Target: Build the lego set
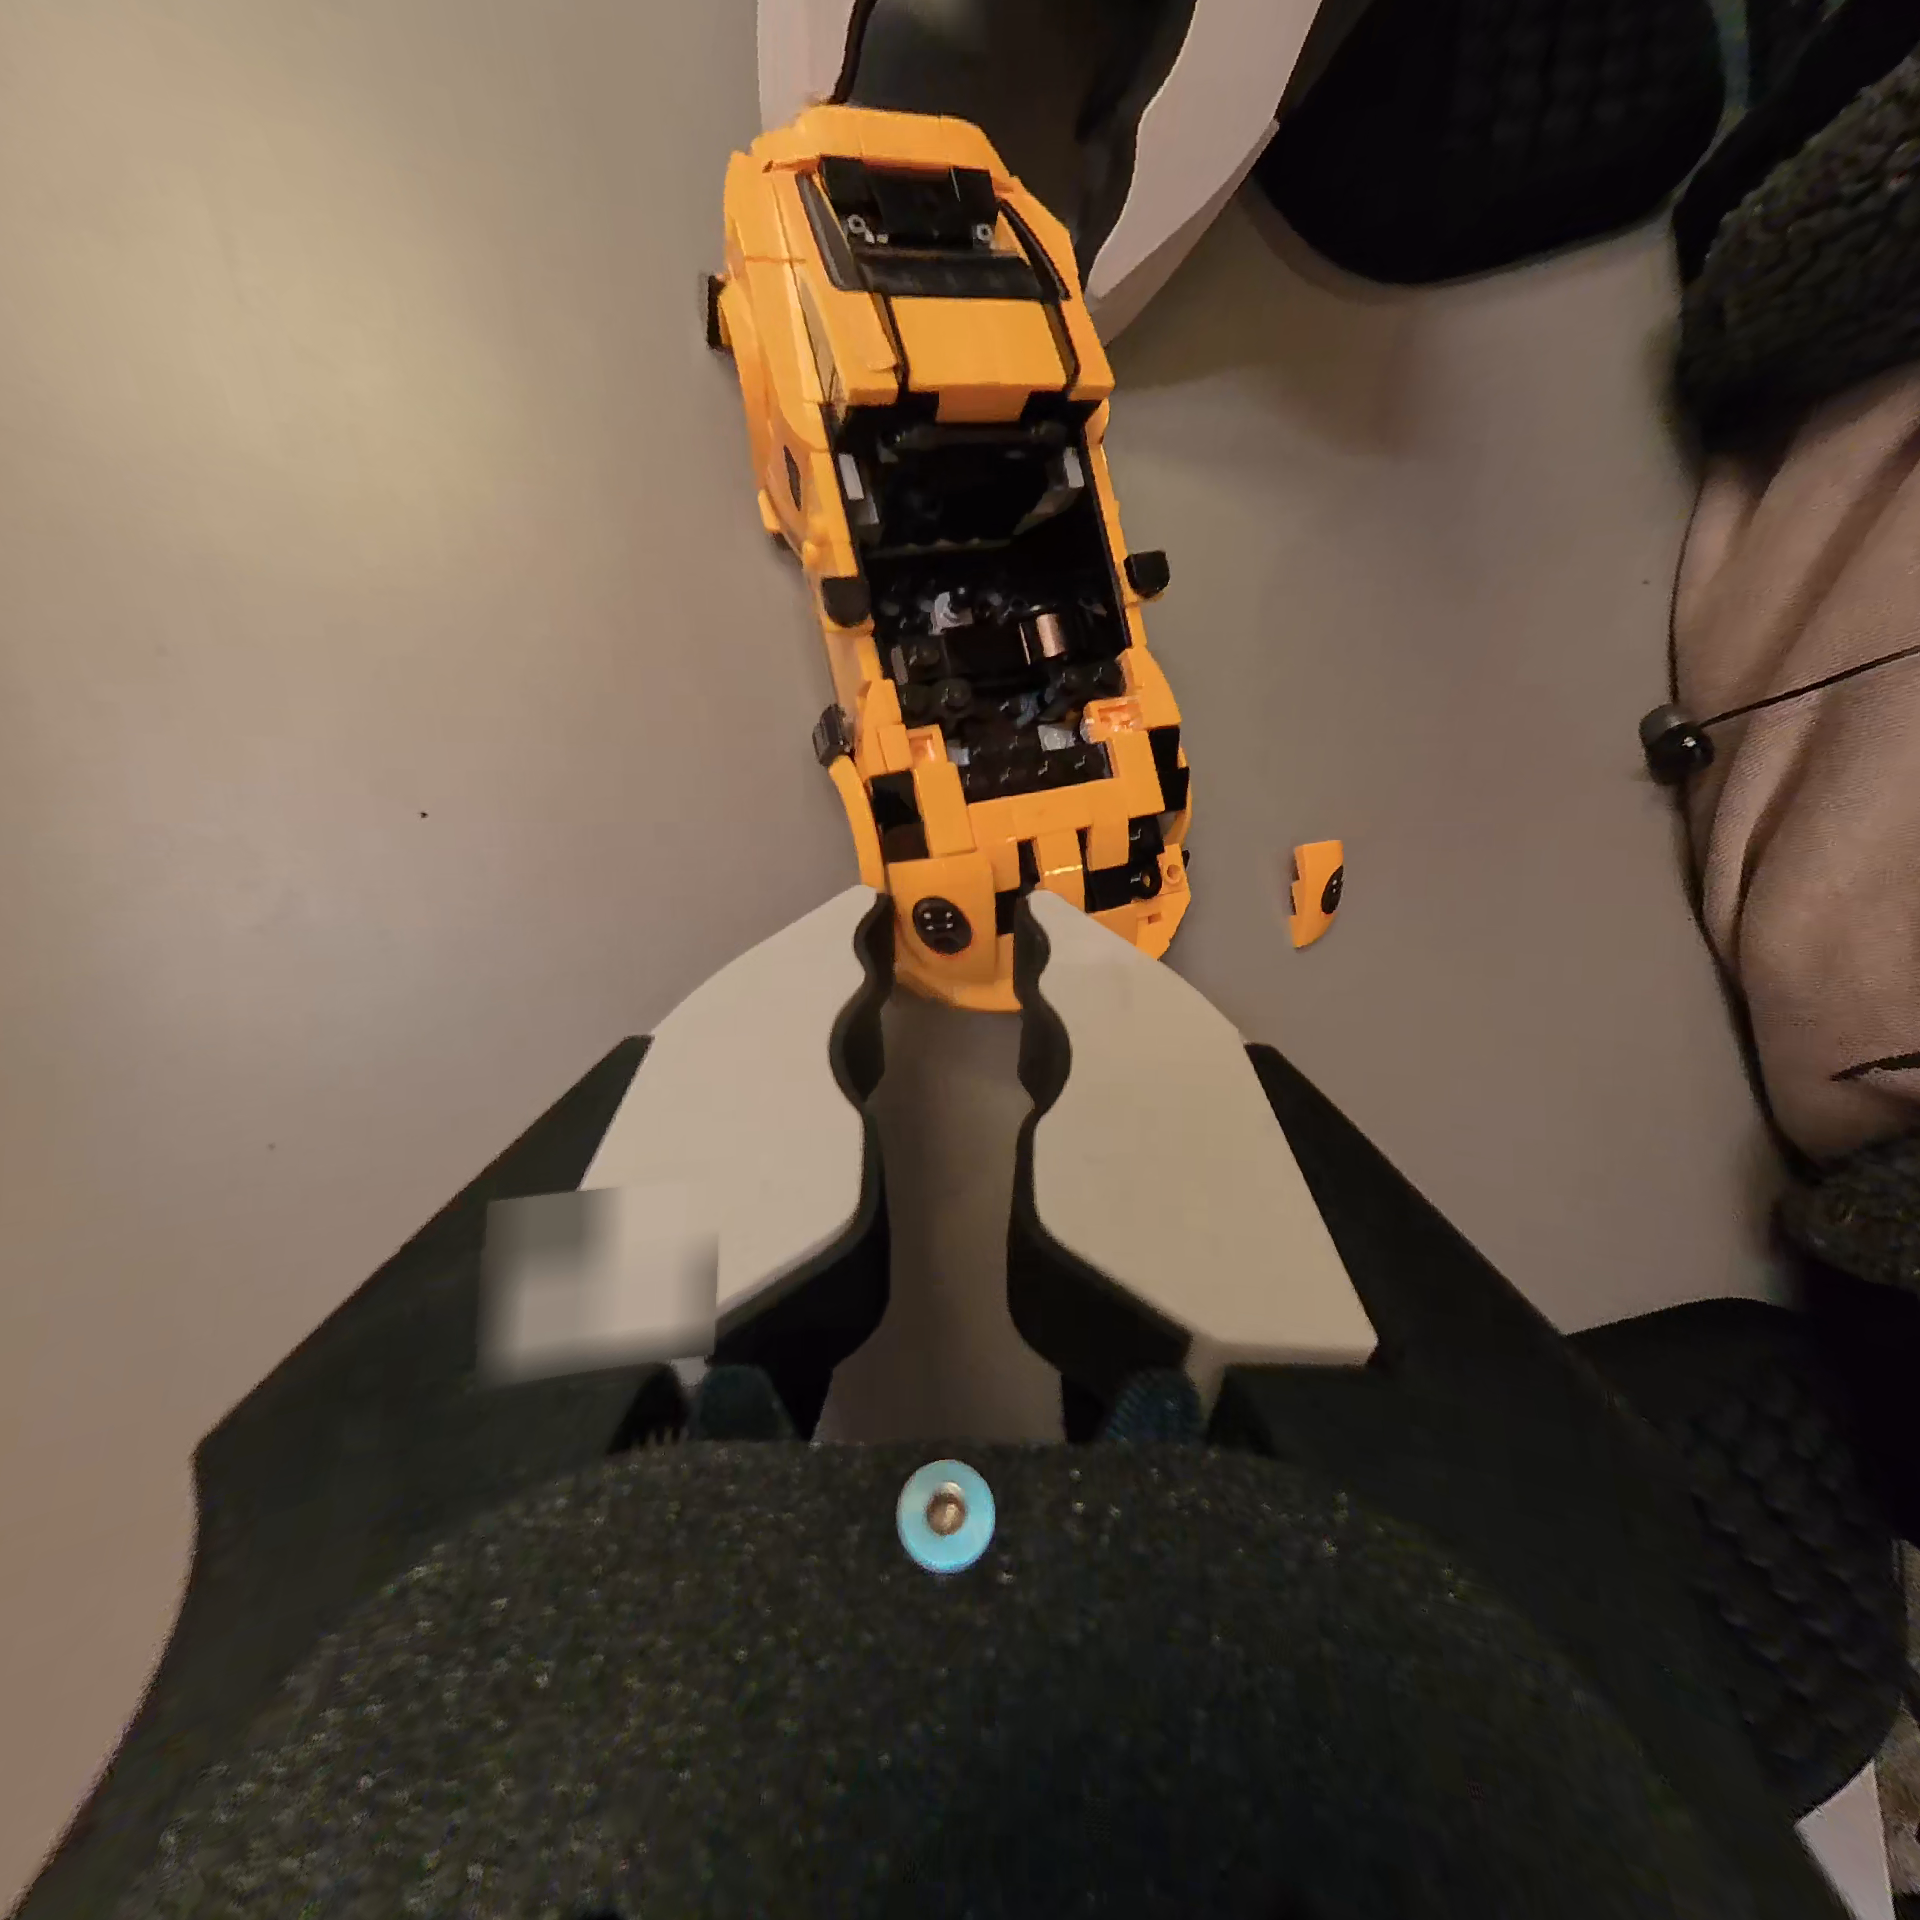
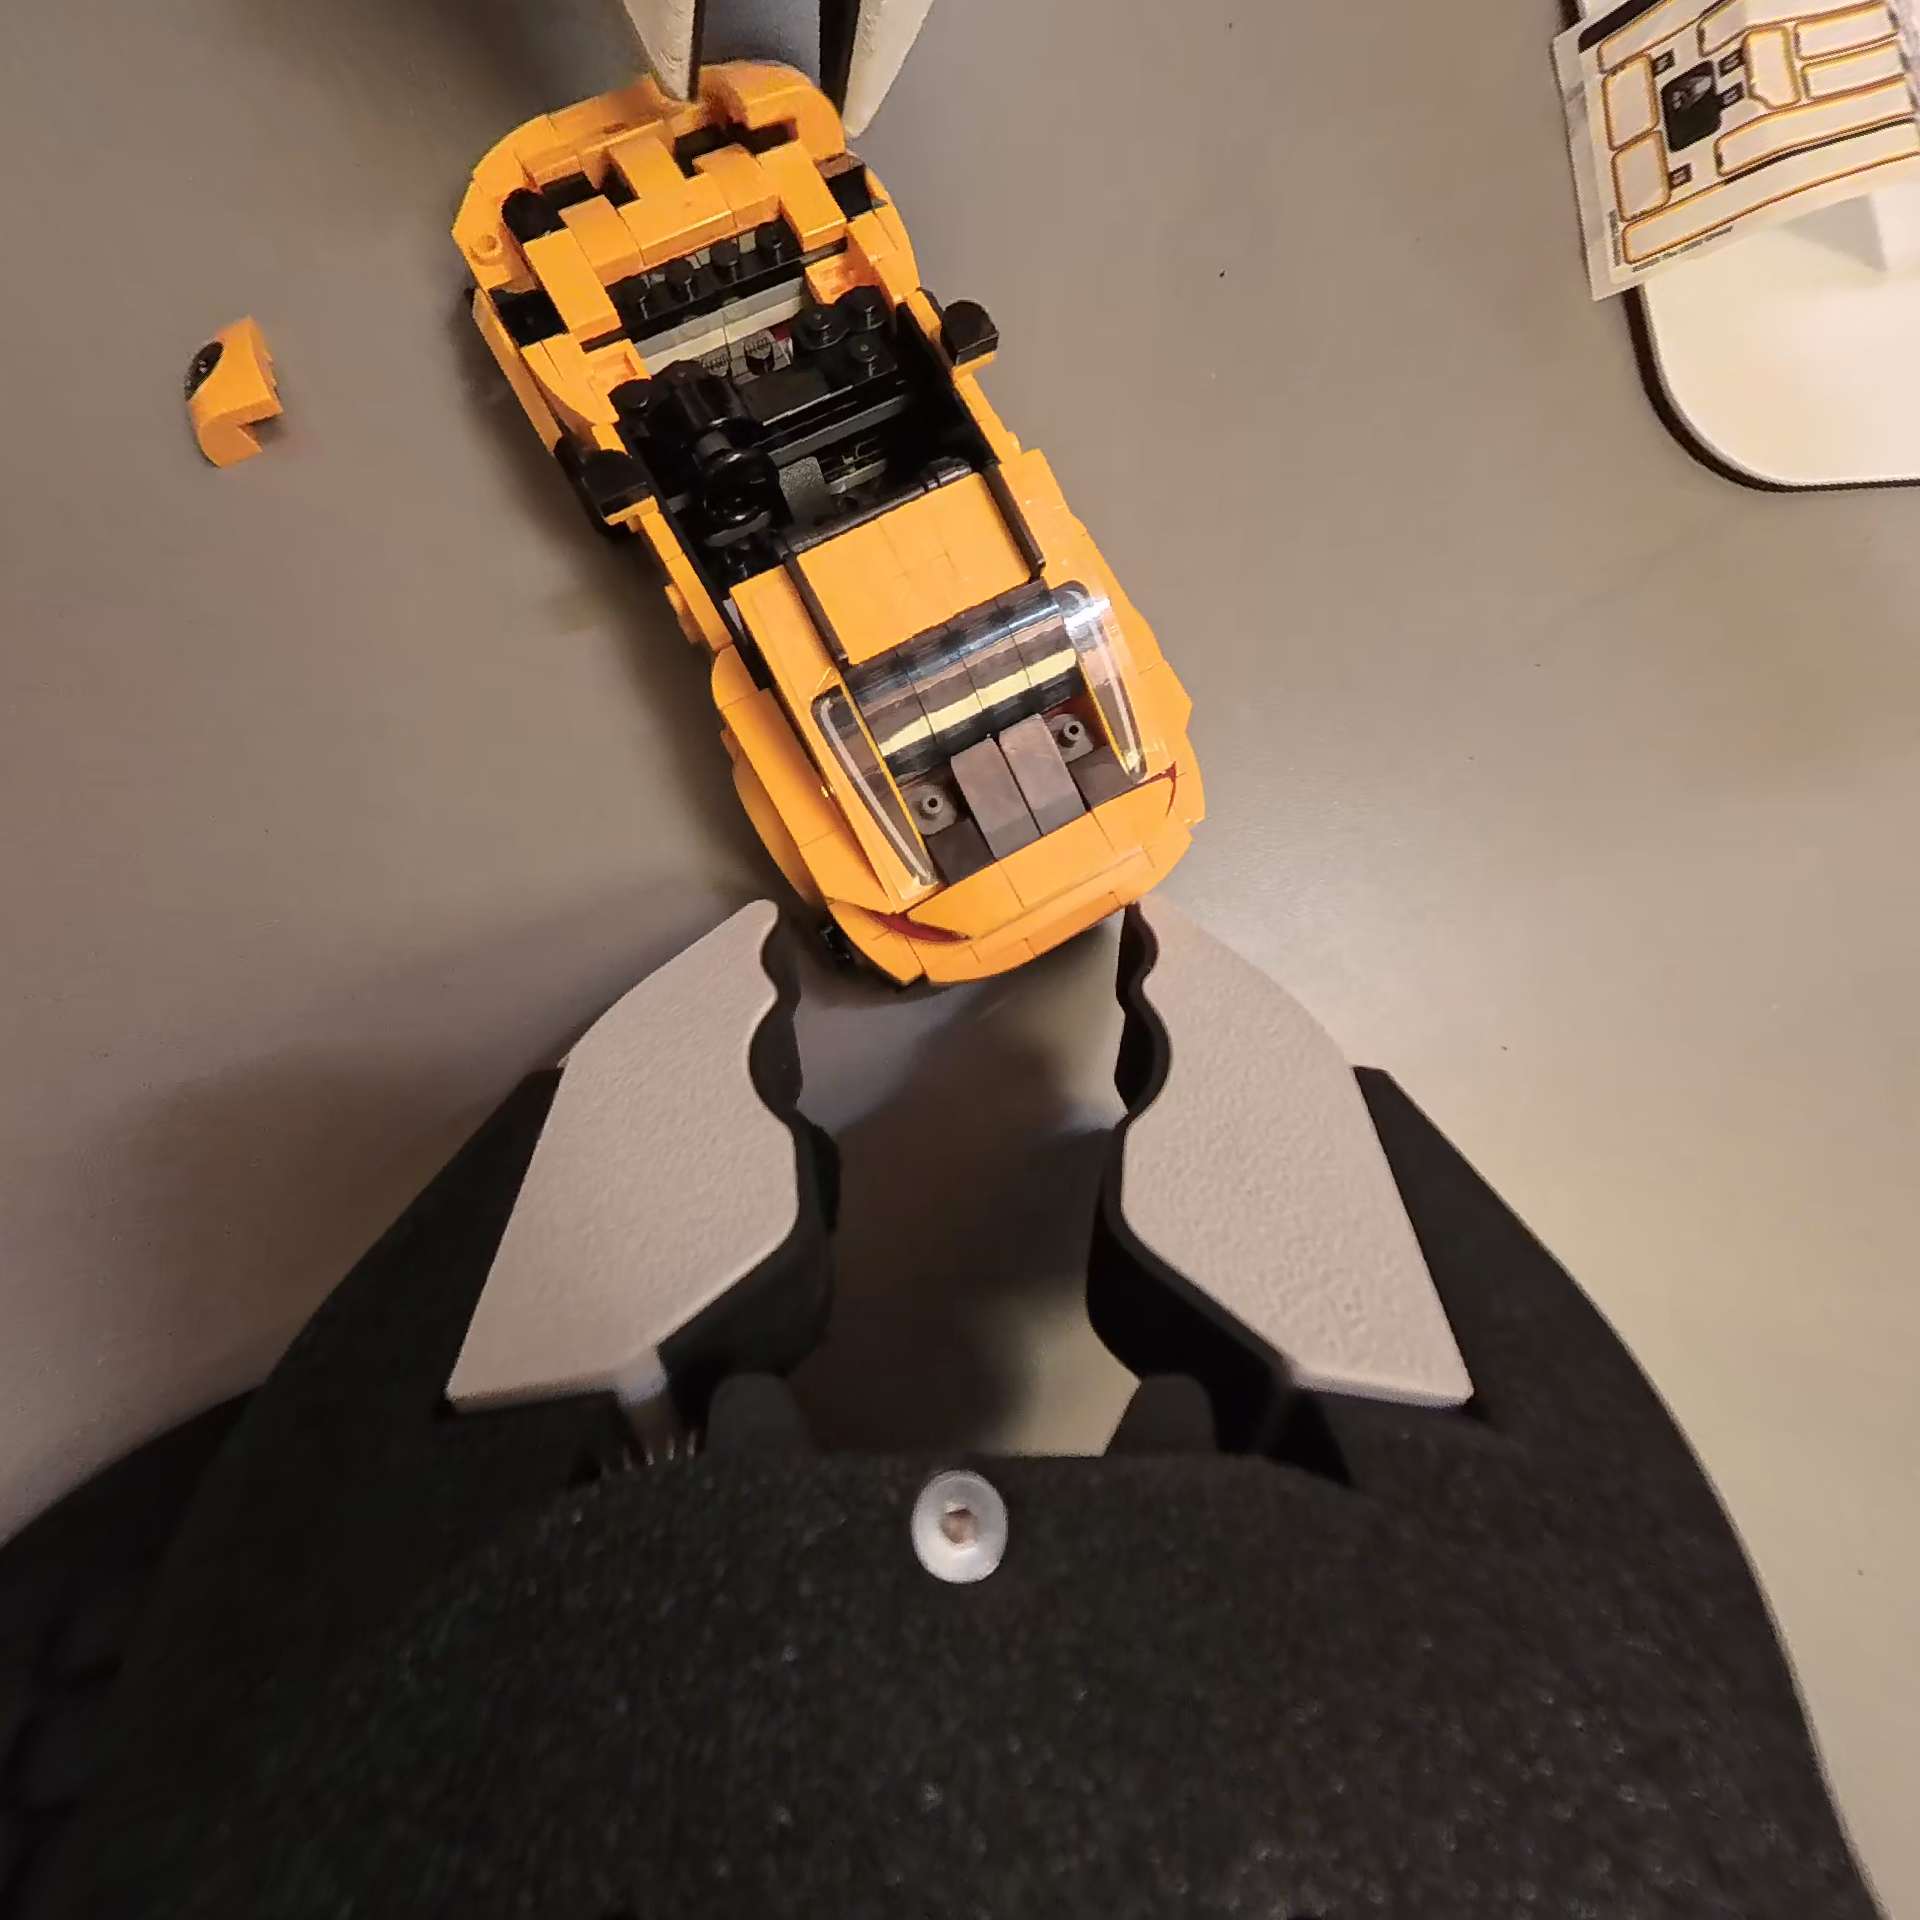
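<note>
Sticker sheet (image 2: 1735, 135) bears print, too small to read.

Bare table (image 2: 312, 727) beside car (image 2: 831, 520) (loose piece (image 2: 234, 390) nearby)

L gripper (image 1: 951, 925) clamped on orange lego car (image 1: 940, 520) nose, loose orange piece (image 1: 1317, 891) nearby on grey table (image 1: 364, 623)

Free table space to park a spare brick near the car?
Bare grey table spans the side of the car opposite the loose orange piece. Crowded: that piece's side, near the person's clothing; the left gripper pinching one end; the right gripper at the other.
</note>
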`<state>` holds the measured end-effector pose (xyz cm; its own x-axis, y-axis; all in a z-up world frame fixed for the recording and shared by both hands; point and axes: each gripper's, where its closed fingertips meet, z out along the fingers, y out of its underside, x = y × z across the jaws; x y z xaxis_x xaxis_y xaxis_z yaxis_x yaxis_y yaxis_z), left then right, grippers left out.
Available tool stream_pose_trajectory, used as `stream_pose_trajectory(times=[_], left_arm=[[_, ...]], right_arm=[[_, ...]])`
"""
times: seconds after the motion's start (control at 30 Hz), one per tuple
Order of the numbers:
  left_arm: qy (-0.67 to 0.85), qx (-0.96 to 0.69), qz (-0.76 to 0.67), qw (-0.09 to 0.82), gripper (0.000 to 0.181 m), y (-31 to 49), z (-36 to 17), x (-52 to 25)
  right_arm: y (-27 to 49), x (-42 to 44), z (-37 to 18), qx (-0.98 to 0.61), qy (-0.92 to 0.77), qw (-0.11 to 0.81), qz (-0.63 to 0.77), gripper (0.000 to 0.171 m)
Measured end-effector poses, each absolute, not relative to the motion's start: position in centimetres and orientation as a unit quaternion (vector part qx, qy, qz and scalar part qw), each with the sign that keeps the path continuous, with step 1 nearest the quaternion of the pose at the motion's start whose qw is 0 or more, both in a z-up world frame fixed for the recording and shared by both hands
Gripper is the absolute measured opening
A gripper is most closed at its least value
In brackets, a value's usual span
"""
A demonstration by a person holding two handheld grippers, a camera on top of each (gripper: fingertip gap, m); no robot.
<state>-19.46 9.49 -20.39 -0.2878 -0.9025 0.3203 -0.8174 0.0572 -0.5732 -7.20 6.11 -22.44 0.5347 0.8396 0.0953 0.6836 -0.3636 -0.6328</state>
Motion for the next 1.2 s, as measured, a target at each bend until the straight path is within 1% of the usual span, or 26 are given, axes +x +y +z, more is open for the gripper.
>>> stream_pose_trajectory(times=[1.2], left_arm=[[0.695, -0.606, -0.382, 0.062, 0.023, 9.12, -19.93, -19.57]], right_arm=[[5.94, -6.82, -22.41, -0.825, -0.448, 0.328, 0.109, 0.054]])
